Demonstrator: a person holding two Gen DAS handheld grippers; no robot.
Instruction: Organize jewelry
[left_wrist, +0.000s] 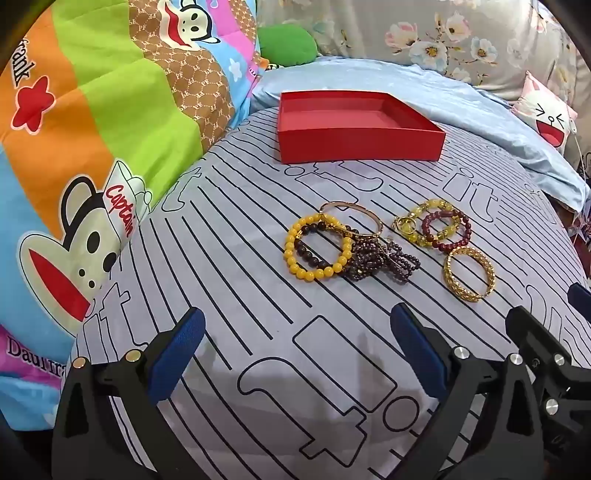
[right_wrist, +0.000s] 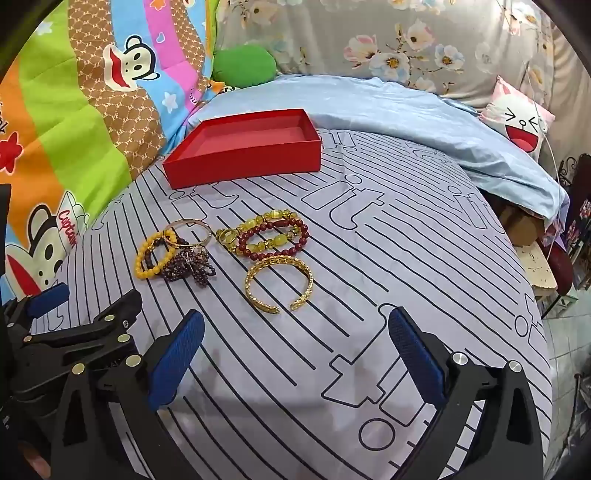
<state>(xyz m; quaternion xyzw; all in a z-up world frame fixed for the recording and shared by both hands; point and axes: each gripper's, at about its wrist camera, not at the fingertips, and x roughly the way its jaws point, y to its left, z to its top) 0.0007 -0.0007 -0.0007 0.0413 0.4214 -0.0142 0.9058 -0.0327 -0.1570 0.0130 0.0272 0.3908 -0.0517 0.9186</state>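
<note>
Glossy bead bracelets – one filigree gold cuff (open-ended) – on striped cloth.

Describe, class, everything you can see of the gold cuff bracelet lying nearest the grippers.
The gold cuff bracelet is a broad, shiny, metal-looking band with a patterned, openwork-looking surface. It is an open ring: a gap between its two ends faces the camera in the right wrist view. It lies flat on the striped bedsheet, apart from the dark red bead bracelet just beyond it. Nothing holds it or touches it but the sheet.

Two wrist fisheyes, side by side, angled down — shared bracelets, box.
</note>
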